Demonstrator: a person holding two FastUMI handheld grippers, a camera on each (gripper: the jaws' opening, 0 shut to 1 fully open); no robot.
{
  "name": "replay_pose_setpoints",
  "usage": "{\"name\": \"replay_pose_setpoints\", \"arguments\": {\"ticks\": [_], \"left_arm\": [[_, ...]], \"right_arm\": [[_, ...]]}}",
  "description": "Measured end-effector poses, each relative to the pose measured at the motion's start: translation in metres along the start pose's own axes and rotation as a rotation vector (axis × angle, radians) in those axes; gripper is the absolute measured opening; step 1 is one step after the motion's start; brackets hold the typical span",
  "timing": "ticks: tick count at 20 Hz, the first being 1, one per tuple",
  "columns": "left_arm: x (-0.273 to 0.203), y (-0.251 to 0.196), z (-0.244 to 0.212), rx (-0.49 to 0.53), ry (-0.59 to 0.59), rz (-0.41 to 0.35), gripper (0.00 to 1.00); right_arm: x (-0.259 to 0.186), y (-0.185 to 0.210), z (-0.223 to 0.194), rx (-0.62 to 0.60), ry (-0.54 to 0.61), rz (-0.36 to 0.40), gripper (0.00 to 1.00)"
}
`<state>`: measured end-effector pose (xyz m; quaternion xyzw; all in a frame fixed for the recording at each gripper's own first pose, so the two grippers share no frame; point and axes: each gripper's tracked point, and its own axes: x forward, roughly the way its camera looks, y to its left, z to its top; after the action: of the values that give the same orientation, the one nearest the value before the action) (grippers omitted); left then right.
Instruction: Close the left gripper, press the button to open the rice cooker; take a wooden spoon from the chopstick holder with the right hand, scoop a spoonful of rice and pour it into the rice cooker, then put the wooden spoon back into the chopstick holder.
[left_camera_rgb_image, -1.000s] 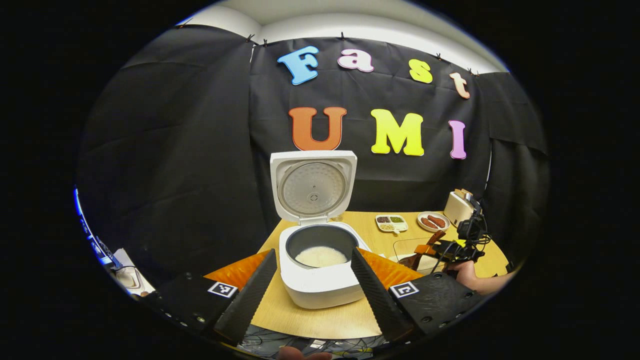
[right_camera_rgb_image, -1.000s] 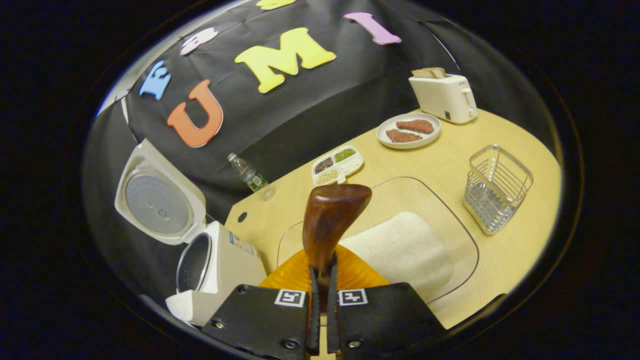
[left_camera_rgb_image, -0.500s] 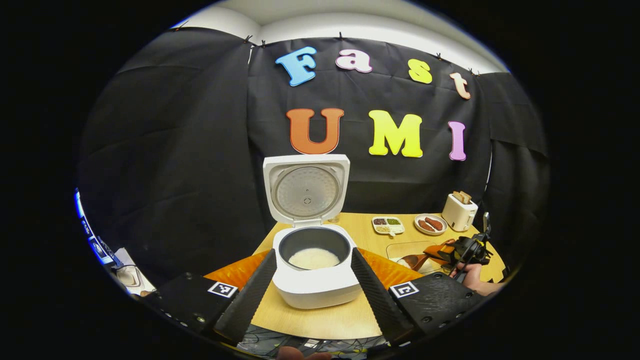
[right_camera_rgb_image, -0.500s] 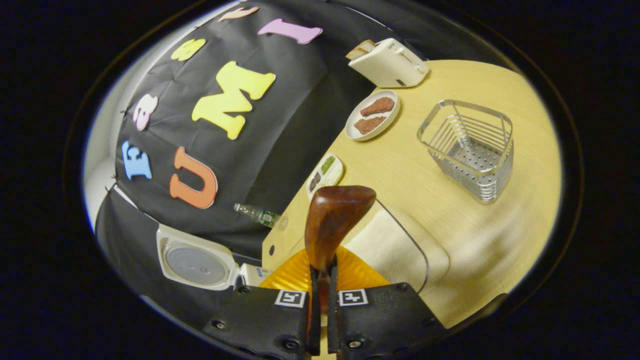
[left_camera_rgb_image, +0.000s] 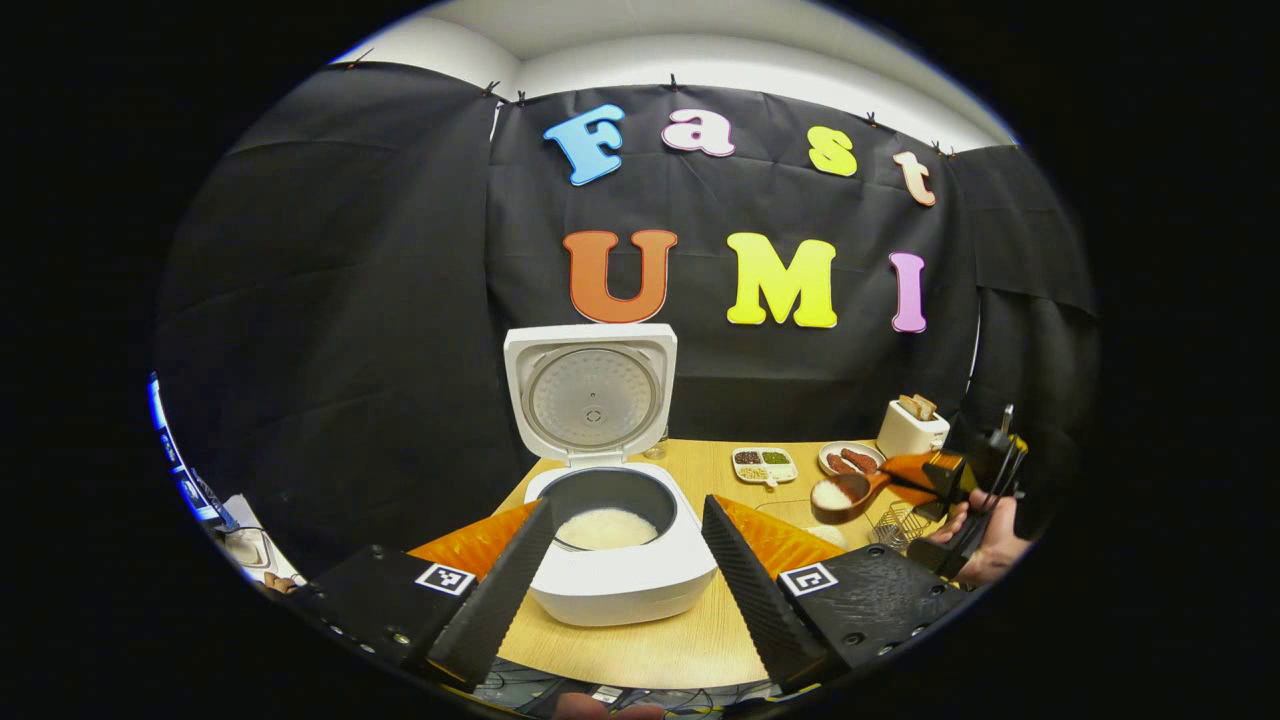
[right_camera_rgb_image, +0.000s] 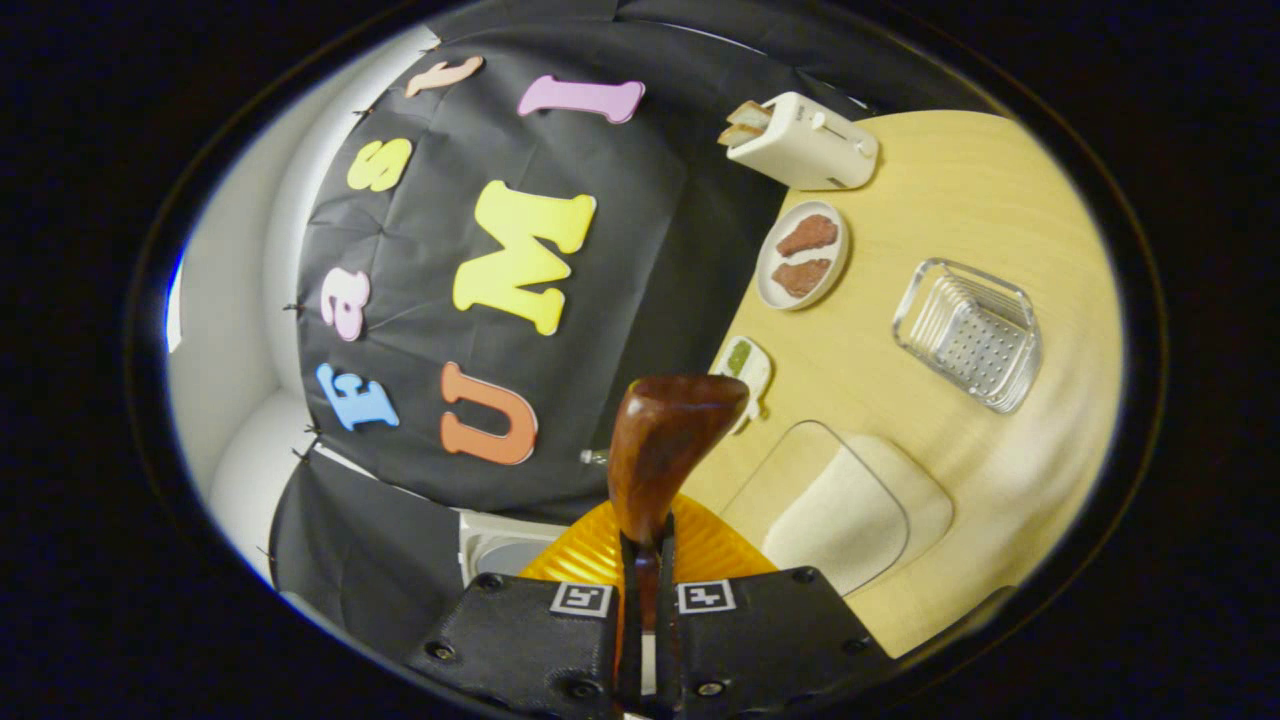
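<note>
One spoonful of rice is now lifted off the tray by the right gripper (right_camera_rgb_image: 640, 640), jaws clamped on the wooden spoon (left_camera_rgb_image: 845, 495); left gripper (left_camera_rgb_image: 625, 570) jaws are spread apart, rice cooker (left_camera_rgb_image: 615, 545) next.

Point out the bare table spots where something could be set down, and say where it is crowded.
Bare wood lies on the table between the toaster and the wire holder, and in front of the rice cooker. It is crowded along the back wall: seed dish, meat plate, toaster. The rice tray fills the middle.
</note>
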<state>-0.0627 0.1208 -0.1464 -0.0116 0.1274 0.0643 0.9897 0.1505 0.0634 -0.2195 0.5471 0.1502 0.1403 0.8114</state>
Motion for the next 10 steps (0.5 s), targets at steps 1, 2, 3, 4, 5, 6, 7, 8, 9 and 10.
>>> {"name": "replay_pose_setpoints", "arguments": {"ticks": [1, 2, 3, 4, 5, 6, 7, 8, 9, 10], "left_arm": [[-0.002, 0.002, -0.001, 0.002, -0.003, 0.004, 0.95], [-0.003, 0.005, -0.001, 0.004, -0.008, 0.011, 0.95], [-0.003, 0.009, -0.002, 0.007, -0.013, 0.019, 0.95], [-0.006, 0.013, -0.003, 0.008, -0.019, 0.026, 0.95], [-0.01, 0.017, -0.002, 0.005, -0.027, 0.026, 0.95], [-0.012, 0.019, -0.003, 0.003, -0.034, 0.024, 0.95], [-0.014, 0.025, -0.003, 0.005, -0.04, 0.031, 0.95], [-0.015, 0.032, -0.004, 0.008, -0.046, 0.041, 0.95], [-0.018, 0.037, -0.004, 0.009, -0.053, 0.049, 0.95], [-0.021, 0.045, -0.005, 0.008, -0.057, 0.058, 0.95]], "right_arm": [[0.002, 0.017, -0.002, 0.012, 0.01, 0.028, 0.1], [0.004, 0.033, -0.006, 0.011, 0.021, 0.049, 0.1], [0.008, 0.048, -0.01, -0.004, 0.031, 0.064, 0.1], [0.012, 0.063, -0.016, -0.027, 0.042, 0.077, 0.11], [0.018, 0.076, -0.024, -0.049, 0.056, 0.09, 0.11], [0.026, 0.088, -0.035, -0.068, 0.072, 0.102, 0.13], [0.035, 0.098, -0.045, -0.08, 0.091, 0.113, 0.11], [0.043, 0.109, -0.058, -0.093, 0.111, 0.124, 0.11], [0.052, 0.119, -0.071, -0.106, 0.13, 0.133, 0.11], [0.063, 0.126, -0.085, -0.126, 0.149, 0.137, 0.11]]}}
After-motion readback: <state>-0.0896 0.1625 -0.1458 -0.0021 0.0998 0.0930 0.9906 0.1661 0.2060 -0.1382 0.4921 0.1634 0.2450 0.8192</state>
